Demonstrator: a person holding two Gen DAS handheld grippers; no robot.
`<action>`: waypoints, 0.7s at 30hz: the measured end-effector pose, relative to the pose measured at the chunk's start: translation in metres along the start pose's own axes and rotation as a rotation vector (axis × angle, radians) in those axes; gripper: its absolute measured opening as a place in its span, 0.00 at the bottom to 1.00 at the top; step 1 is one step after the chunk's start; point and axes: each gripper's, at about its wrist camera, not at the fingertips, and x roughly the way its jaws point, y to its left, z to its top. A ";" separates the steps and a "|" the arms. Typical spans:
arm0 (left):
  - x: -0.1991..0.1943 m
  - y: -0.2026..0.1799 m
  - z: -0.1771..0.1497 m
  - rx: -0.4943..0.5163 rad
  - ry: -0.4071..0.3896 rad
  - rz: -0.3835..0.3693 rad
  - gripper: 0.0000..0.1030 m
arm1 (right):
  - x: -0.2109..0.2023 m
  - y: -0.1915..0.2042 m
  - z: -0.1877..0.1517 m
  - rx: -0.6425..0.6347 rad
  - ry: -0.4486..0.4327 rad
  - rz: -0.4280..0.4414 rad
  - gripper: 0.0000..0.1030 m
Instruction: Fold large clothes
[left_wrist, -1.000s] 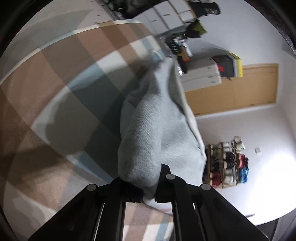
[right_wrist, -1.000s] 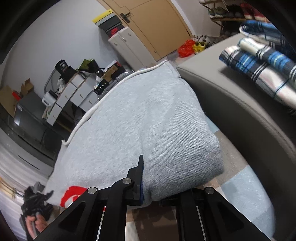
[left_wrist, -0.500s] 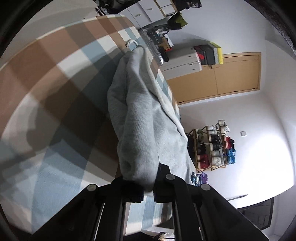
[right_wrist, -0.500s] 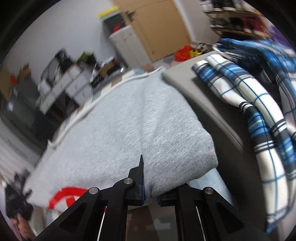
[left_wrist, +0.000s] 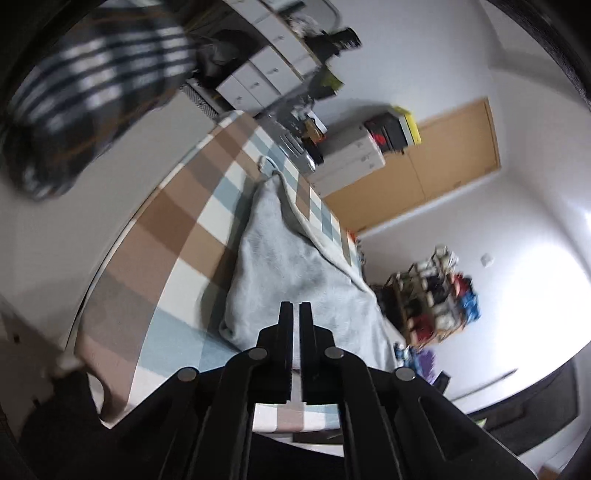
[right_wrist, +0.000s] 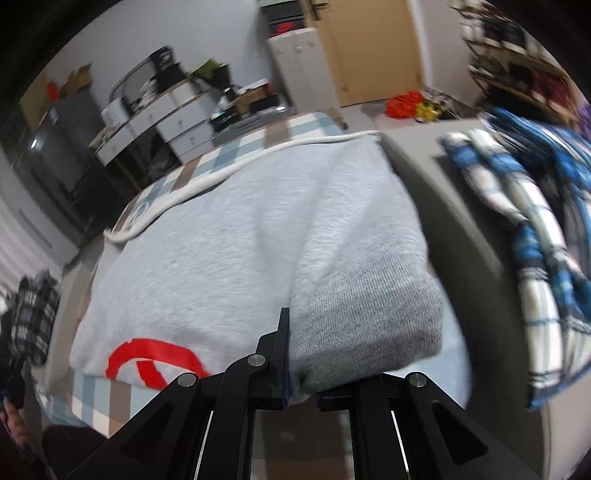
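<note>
The folded grey sweatshirt lies on the checked cloth, its red print toward the cloth's near edge. The right gripper clamps the sweatshirt's thick folded corner. The left gripper hangs above the cloth, fingers nearly together and holding nothing; a blue plaid garment lies beyond the cloth's right side.

You've got a checked cloth in brown, blue and white covering the surface, also visible at the far edge in the right view. A blue-and-white plaid blanket lies bunched on a grey cushion to your right. A dark striped fabric, blurred, fills the upper left of the left view. Behind: a wooden door, white drawer units, a white cabinet with black and yellow boxes stacked on top, a shoe rack, and orange and yellow items on the floor.
</note>
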 end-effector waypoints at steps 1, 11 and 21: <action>0.008 -0.002 0.000 0.002 0.023 0.001 0.09 | -0.001 -0.007 -0.001 0.033 0.017 0.016 0.12; 0.129 -0.056 0.019 0.065 0.239 0.014 0.66 | -0.067 0.005 0.007 -0.022 -0.112 0.063 0.77; 0.187 -0.006 0.020 -0.034 0.308 0.113 0.66 | 0.019 0.159 0.097 -0.347 0.013 0.075 1.00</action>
